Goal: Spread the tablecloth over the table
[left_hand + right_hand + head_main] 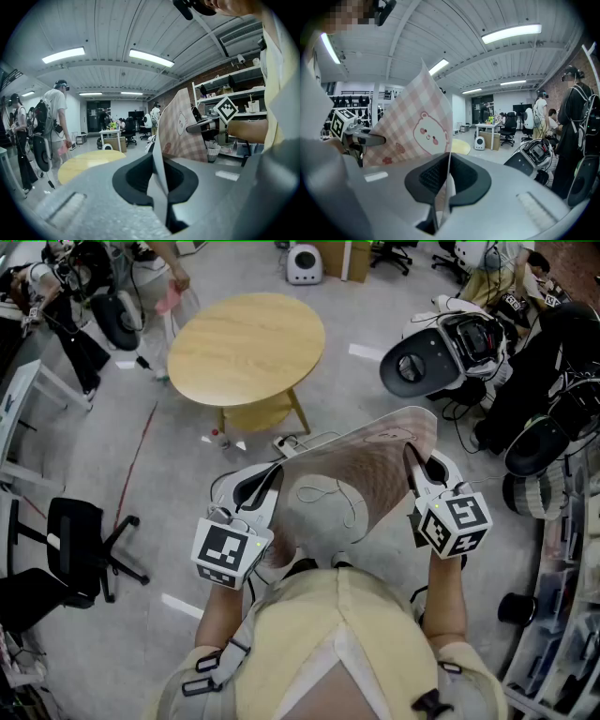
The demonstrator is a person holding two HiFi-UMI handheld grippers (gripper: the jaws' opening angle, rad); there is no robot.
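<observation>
A pink checked tablecloth (361,479) with bear prints hangs stretched in the air between my two grippers, close to my chest. My left gripper (265,486) is shut on its left edge; the cloth (180,123) runs between the jaws in the left gripper view. My right gripper (417,468) is shut on the right edge, and the cloth (417,126) rises from its jaws in the right gripper view. The round wooden table (246,348) stands ahead on the floor, bare, beyond the cloth. The tablecloth does not touch it.
A person (169,268) stands at the table's far left. A black office chair (80,545) sits at left. Robot gear and a dark dish-shaped unit (441,352) crowd the right. A white power strip (295,440) lies on the floor near the table's leg.
</observation>
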